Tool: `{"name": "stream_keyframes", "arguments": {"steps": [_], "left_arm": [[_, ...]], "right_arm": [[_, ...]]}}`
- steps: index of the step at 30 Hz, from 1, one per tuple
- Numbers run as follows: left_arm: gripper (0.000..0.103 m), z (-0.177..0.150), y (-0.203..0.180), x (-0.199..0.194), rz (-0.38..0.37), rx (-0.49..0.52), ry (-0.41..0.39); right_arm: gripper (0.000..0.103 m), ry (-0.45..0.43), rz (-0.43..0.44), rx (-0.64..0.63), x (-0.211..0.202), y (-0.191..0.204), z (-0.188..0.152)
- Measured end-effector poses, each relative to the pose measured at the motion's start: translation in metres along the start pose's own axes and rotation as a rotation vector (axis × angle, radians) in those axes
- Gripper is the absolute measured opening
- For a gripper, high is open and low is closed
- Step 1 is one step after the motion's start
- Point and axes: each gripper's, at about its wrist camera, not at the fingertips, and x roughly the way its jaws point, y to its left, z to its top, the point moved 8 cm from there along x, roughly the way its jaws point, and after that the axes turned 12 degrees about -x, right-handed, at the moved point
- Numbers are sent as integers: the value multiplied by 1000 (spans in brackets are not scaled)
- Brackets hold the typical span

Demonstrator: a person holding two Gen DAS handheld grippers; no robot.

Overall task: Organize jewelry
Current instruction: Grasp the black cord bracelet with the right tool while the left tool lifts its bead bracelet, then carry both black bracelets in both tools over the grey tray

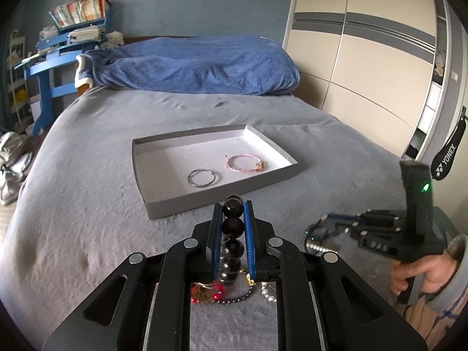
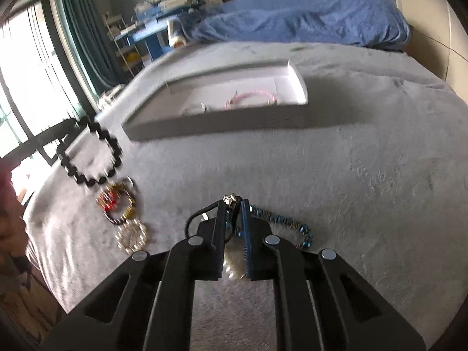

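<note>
My left gripper (image 1: pixel 233 204) is shut on a black bead bracelet (image 1: pixel 233 226), whose beads run in a line between the blue pads. From the right wrist the same bracelet (image 2: pixel 79 175) hangs as a loop at the left. My right gripper (image 2: pixel 233 202) is shut on a blue bead bracelet (image 2: pixel 280 221) at its silver clasp; the beads trail right over the bed. In the left wrist view the right gripper (image 1: pixel 330 219) sits low on the bed, held by a hand (image 1: pixel 415 275). A grey tray (image 1: pixel 152 201) ahead holds metal hoops (image 1: pixel 201 177) and a pink bracelet (image 1: pixel 244 162).
A red and gold bracelet (image 2: pixel 117 204) and a pearl bracelet (image 2: pixel 133 235) lie on the grey bedspread (image 2: pixel 365 161) left of the right gripper. A blue blanket (image 1: pixel 199 64) is heaped at the bed's far end. A wardrobe (image 1: pixel 365 44) stands right, a blue shelf (image 1: pixel 52 58) left.
</note>
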Motion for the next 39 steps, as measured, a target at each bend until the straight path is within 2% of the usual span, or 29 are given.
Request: {"name": "stream_keyframes", "arguments": {"steps": [5, 12, 23, 32, 39], "left_arm": [[15, 2, -3, 0, -4, 4, -4], [15, 14, -13, 2, -16, 17, -20], [15, 37, -26, 18, -26, 51, -28], [15, 73, -23, 44, -8, 89, -40], [15, 94, -11, 74, -1, 48, -39]], "right_arm": [[10, -94, 11, 63, -23, -13, 18], [10, -151, 3, 91, -35, -25, 39], [10, -165, 7, 70, -21, -28, 71], [10, -171, -2, 83, 5, -44, 101], [10, -157, 4, 75, 36, -45, 121]]}}
